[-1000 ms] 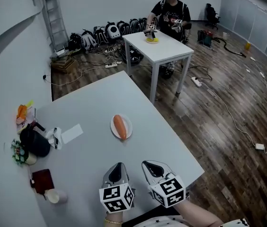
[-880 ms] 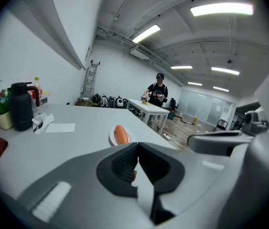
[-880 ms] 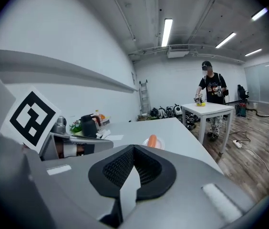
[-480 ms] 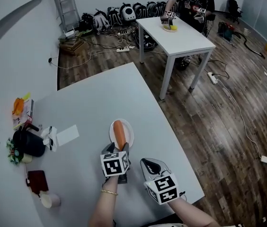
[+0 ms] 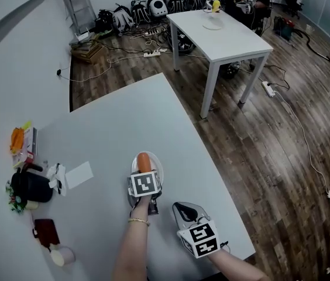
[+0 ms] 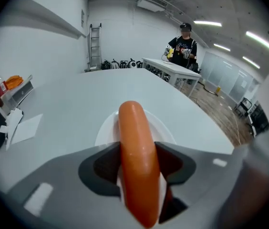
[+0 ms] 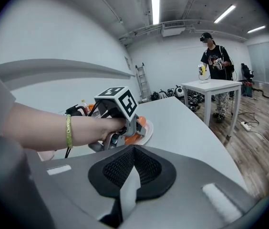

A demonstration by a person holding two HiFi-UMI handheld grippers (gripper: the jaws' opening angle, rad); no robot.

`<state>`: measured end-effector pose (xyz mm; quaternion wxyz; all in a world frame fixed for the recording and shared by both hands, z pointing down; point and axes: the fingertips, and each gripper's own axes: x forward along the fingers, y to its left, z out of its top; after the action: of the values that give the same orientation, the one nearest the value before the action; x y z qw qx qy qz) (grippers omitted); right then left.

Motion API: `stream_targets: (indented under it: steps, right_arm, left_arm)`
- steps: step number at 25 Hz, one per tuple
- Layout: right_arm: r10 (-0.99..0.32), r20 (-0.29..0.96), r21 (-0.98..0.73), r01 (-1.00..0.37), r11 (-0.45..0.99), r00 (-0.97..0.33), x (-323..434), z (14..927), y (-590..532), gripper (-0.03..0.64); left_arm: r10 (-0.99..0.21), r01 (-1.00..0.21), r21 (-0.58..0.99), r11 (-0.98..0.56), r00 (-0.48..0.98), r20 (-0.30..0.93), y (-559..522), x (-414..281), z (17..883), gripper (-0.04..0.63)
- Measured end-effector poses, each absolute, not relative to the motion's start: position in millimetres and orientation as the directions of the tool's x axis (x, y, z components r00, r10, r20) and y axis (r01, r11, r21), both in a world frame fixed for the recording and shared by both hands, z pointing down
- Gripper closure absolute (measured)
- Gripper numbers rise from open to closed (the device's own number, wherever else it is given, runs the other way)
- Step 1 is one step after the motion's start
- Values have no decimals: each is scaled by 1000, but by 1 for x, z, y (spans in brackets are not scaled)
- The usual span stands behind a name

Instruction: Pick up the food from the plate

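An orange sausage (image 5: 144,161) lies on a small white plate (image 5: 158,170) near the middle of the grey table. My left gripper (image 5: 144,172) has reached over the plate's near rim. In the left gripper view the sausage (image 6: 137,161) runs lengthwise between the two jaws, and the black pads (image 6: 101,163) flank its sides closely; it still rests on the plate (image 6: 165,128). My right gripper (image 5: 182,208) hovers nearer me, to the right of the plate, shut and with nothing in it. From the right gripper view, the left gripper (image 7: 125,128) and my hand cover most of the sausage.
At the table's left edge sit a black bag (image 5: 30,186), a sheet of paper (image 5: 78,175), a dark red wallet (image 5: 45,230) and a cup (image 5: 63,255). The table's right edge (image 5: 226,209) drops to wooden floor. A second white table (image 5: 217,31) with a person stands far off.
My left gripper moved forward from the near edge to the plate, opened from shut, and now straddles the sausage. The right gripper stayed low near me.
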<state>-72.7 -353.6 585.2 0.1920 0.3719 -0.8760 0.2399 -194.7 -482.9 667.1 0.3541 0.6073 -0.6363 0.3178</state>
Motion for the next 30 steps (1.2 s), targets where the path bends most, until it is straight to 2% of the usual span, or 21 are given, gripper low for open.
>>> stream_targets:
  steps: [10,20,25,30]
  right_arm:
    - [-560,507,-273,-739,617,-655,-70,577,-346,618]
    - [-595,445,-246,-731,637,-669,-74,538,-312,618]
    - [-589,428,-217,-710,670,-686,-83,521,-290,618]
    - [-603,409,-222,-716,662,-685,-89,510,-269,618]
  left_arm:
    - [-597,-998,46,48,9,803,-466,-191,652,382]
    - [-773,-986,152,-62,143,617,-349,-156,558,383]
    - [-829,-956,290,-49,200,522,-280,-153,521,382]
    - [-866,-947,320,-38,191,462,-245,-164,497,382]
